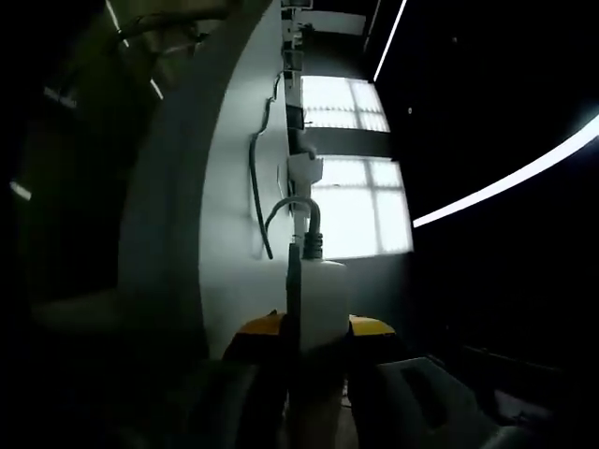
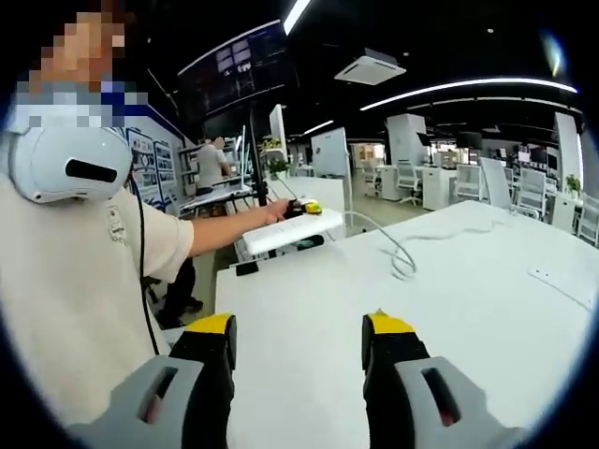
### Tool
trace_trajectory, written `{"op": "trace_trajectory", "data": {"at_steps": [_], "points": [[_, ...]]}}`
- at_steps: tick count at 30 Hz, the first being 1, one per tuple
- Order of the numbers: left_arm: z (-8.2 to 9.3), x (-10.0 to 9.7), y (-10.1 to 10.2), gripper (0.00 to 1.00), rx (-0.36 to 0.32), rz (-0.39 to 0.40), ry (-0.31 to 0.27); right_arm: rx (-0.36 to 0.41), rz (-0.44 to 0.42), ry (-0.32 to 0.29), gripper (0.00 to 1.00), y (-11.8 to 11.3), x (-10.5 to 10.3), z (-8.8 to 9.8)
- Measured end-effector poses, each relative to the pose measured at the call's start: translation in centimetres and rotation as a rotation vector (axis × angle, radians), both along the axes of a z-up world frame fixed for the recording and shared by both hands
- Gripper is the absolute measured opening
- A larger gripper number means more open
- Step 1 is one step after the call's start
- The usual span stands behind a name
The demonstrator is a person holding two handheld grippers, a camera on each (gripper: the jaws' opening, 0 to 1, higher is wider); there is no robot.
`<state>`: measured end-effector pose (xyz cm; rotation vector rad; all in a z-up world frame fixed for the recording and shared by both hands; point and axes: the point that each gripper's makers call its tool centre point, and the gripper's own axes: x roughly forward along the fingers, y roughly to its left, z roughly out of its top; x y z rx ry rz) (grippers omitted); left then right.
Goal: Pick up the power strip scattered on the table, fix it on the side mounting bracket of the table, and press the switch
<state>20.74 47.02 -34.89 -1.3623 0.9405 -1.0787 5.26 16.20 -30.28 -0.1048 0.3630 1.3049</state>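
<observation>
**Q:** What does each view list that the other lacks?

**A:** In my right gripper view: the person (image 2: 84,281) in a light shirt, arm stretched out over the white table (image 2: 468,309), holding the white power strip (image 2: 292,229) at the table's far edge with the left gripper (image 2: 304,208). Grey cable (image 2: 398,253) trails from the strip across the tabletop. My left gripper view is rolled sideways: power strip (image 1: 323,304) seen end-on, cable curving out of its far end, bright windows (image 1: 356,196) behind.

**Q:** Jaws?

**A:** Left gripper (image 1: 314,341): yellow-tipped jaws clamped narrow on the strip's near end. Right gripper (image 2: 298,341): jaws spread wide, holding nothing, poised above the bare tabletop.

**Q:** Surroundings?

**A:** Office desks and chairs (image 2: 524,192) well beyond; another person (image 2: 213,164) standing far back.
</observation>
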Motion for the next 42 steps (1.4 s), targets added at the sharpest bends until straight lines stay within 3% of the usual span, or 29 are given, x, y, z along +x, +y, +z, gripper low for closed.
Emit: {"op": "trace_trajectory", "data": {"at_steps": [12, 23, 30, 42], "points": [[-1.2, -0.8, 1.7, 0.26, -0.021, -0.002, 0.012, -0.004, -0.013, 0.010, 0.50, 0.5, 0.6, -0.4], [-2.8, 0.5, 4.3, 0.26, -0.007, 0.014, 0.021, 0.001, -0.010, 0.011, 0.50, 0.9, 0.9, -0.4], [-3.4, 0.4, 3.9, 0.26, 0.007, 0.010, 0.026, -0.026, 0.011, -0.004, 0.50, 1.3, 0.6, -0.2], [-4.5, 0.5, 4.0, 0.26, -0.033, 0.026, 0.028, -0.040, 0.012, -0.001, 0.50, 1.4, 0.5, -0.4]]}}
